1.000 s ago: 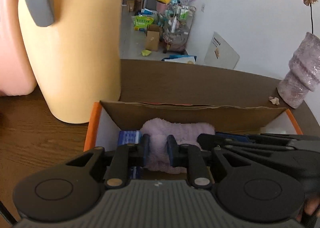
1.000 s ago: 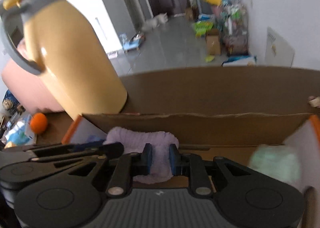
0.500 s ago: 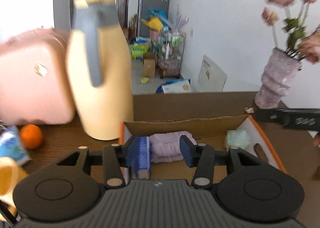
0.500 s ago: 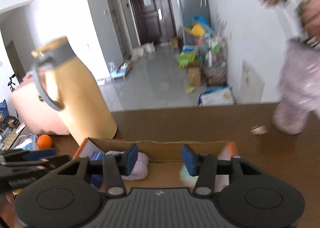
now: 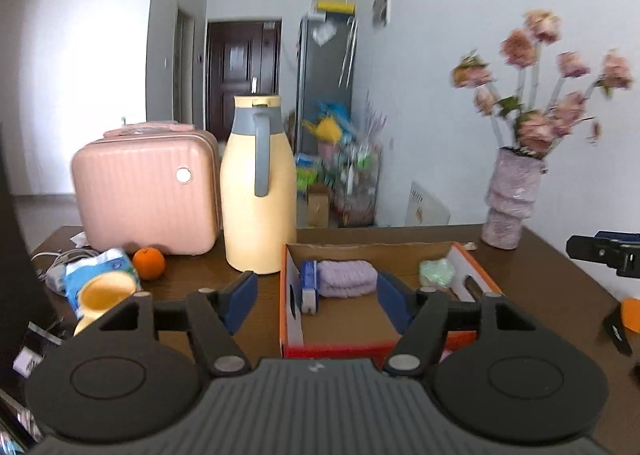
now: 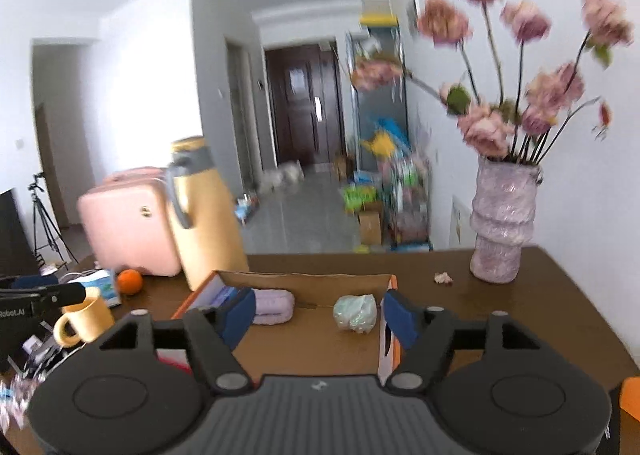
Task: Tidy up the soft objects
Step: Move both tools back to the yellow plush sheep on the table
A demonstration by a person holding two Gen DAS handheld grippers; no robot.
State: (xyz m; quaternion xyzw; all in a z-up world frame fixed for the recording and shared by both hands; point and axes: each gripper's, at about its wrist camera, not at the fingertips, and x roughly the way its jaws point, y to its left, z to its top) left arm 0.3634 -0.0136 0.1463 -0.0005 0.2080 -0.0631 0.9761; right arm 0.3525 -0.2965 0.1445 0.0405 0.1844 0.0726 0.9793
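An orange-and-white cardboard box [image 5: 290,295] stands open on the brown table; it also shows in the right wrist view [image 6: 390,339]. Inside lie a folded lilac towel [image 5: 347,278] [image 6: 272,305], a pale green soft bundle [image 5: 437,273] [image 6: 356,313] and a blue-white packet [image 5: 309,287]. My left gripper [image 5: 316,303] is open and empty, held back above the box's near side. My right gripper [image 6: 318,315] is open and empty, also back from the box. The right gripper's tip [image 5: 600,253] shows at the right edge of the left view.
A yellow thermos jug [image 5: 258,191] and a pink case [image 5: 146,191] stand left of the box. An orange [image 5: 149,263], a tissue pack [image 5: 100,269] and a yellow mug [image 5: 105,295] lie at the left. A lilac vase with flowers [image 5: 512,195] stands at the back right.
Both grippers let go of the lilac towel inside the box, opened wide, and pulled up and back. The towel stays lying in the box.
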